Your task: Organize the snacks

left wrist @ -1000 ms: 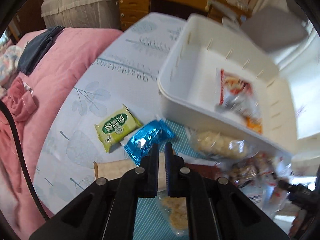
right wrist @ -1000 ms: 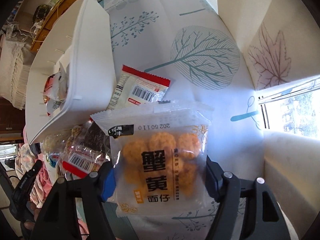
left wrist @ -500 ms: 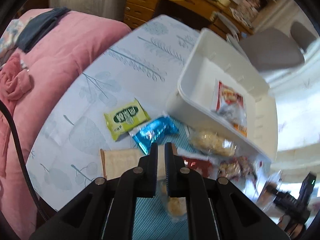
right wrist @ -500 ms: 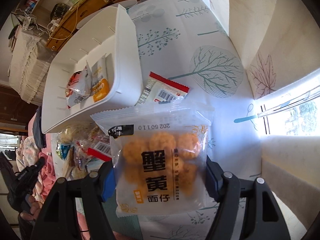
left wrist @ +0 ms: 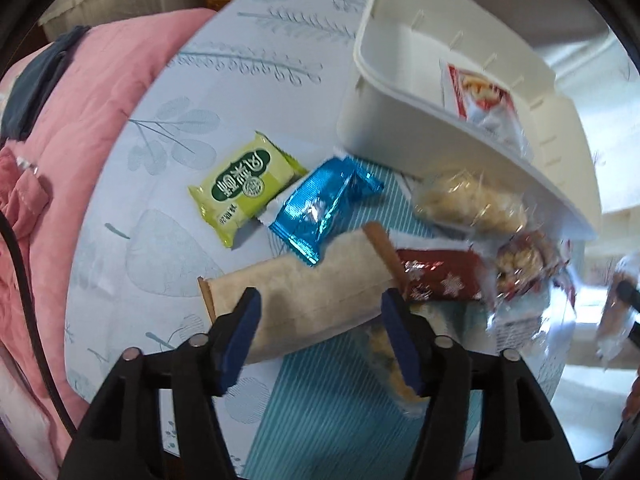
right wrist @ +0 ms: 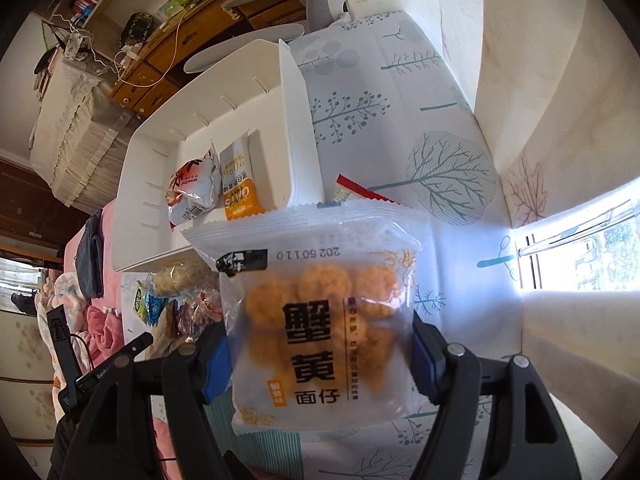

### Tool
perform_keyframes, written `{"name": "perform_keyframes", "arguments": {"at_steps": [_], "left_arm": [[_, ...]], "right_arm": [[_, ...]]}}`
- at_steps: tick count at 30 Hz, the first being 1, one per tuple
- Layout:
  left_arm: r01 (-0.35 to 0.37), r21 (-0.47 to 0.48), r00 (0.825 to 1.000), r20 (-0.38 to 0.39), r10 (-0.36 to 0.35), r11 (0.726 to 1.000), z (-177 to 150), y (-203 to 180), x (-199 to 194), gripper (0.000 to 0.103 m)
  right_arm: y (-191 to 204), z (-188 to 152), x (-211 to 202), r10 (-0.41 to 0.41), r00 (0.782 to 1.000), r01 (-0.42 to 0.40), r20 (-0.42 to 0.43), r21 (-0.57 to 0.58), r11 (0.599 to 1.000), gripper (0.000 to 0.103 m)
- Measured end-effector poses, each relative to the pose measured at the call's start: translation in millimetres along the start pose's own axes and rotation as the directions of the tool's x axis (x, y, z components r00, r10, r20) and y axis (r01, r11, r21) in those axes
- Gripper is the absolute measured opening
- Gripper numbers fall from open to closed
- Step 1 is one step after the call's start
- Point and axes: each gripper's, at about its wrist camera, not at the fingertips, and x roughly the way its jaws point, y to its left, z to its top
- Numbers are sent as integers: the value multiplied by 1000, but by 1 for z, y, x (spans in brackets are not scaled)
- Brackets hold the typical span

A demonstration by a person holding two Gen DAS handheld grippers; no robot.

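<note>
Bright window [right wrist: 592, 264] at right; wooden desk [right wrist: 168, 52] behind (cluttered, cables trailing); pink bedding [left wrist: 80, 128] beside the table [left wrist: 248, 60].

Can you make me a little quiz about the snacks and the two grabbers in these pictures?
1. True or false: the left gripper has its jaws shut.
2. What does the right gripper hold?
A. the green packet
B. the clear bag of orange puffs
C. the blue packet
3. Fill in: the packets already put away lie in the white ___.

Key:
1. False. The jaws stand wide apart over the beige packet.
2. B
3. bin
</note>
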Motion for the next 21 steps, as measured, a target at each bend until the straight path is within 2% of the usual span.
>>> {"name": "perform_keyframes", "arguments": {"at_steps": [4, 7, 21], "left_arm": [[-30, 72, 999, -39, 33, 997, 6, 1, 12, 72], [-22, 100, 998, -64, 28, 995, 13, 3, 21, 77], [33, 195, 992, -124, -9, 980, 51, -6, 55, 80]], "right_arm": [[6, 1, -2, -17, 1000, 17, 6, 12, 1000, 72], [12, 1, -2, -26, 1000, 26, 12, 15, 1000, 72], [33, 2, -3, -71, 997, 69, 23, 48, 996, 72]]}}
